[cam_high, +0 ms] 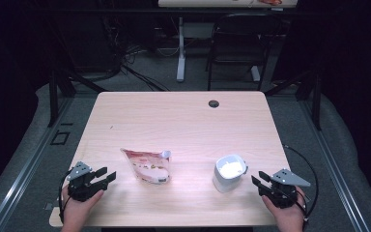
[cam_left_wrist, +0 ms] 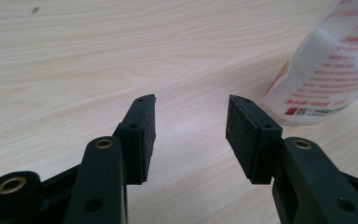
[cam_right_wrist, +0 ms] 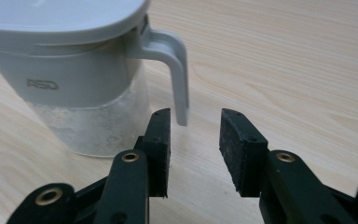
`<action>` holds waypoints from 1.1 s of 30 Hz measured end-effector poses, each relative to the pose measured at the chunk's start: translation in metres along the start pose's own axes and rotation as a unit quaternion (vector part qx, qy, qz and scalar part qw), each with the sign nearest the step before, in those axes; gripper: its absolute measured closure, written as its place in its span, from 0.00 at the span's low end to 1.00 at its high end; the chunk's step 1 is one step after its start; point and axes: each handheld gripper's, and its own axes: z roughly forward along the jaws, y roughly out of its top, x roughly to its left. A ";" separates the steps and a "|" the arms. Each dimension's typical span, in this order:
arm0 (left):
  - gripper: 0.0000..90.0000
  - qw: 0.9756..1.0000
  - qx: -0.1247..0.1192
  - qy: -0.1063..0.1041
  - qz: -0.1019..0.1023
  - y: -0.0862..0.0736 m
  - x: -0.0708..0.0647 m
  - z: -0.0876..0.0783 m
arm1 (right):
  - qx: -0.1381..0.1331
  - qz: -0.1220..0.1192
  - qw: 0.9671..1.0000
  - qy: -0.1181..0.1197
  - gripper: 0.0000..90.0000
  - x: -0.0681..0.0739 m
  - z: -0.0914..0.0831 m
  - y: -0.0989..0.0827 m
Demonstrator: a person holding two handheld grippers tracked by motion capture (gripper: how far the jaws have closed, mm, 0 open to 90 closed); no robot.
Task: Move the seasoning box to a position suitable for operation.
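**Both grippers open beside pouch and jug**

On the table (cam_high: 174,121), the pouch (cam_high: 147,166) stands near the front edge, at 3 o'clock from the left gripper (cam_high: 107,175), whose jaws are apart with nothing between them. The lidded jug (cam_high: 228,172) stands at 9 o'clock from the right gripper (cam_high: 260,180), just beside it; its jaws gape too, empty, with the handle (cam_right_wrist: 175,70) just beyond their tips

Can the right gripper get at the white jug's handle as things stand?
Probably yes. The right gripper is open and empty, and the jug's handle hangs just ahead of it. In the high view, only bare table lies between the gripper and the white jug.
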 end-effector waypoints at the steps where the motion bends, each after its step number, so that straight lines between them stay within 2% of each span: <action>1: 0.59 1.000 -0.001 0.000 0.002 0.000 0.000 -0.001 | 0.001 -0.004 1.000 0.003 0.71 0.001 0.001 0.001; 6: 0.62 1.000 -0.011 -0.012 0.000 0.000 0.001 -0.003 | 0.003 -0.021 1.000 0.009 0.69 0.007 0.008 0.004; 9: 0.63 1.000 -0.007 -0.018 -0.007 0.001 0.002 -0.002 | 0.009 -0.027 1.000 0.003 0.67 0.008 0.019 0.009; 14: 0.63 1.000 -0.001 -0.015 -0.003 -0.002 0.002 -0.004 | 0.013 -0.027 0.999 0.016 0.66 0.008 0.034 0.012; 17: 0.62 1.000 -0.001 -0.013 -0.005 -0.003 0.003 -0.006 | 0.012 -0.029 0.999 0.010 0.66 0.008 0.040 0.014; 30: 0.63 1.000 0.001 -0.010 -0.011 -0.005 0.006 -0.010 | 0.005 -0.006 1.000 0.011 0.64 0.003 0.050 0.017; 31: 0.63 1.000 -0.002 -0.009 -0.012 -0.005 0.006 -0.009 | 0.001 -0.006 1.000 -0.007 0.64 0.004 0.051 0.017; 33: 0.63 1.000 -0.001 -0.009 -0.012 -0.005 0.007 -0.010 | 0.002 -0.008 1.000 -0.002 0.65 0.004 0.051 0.017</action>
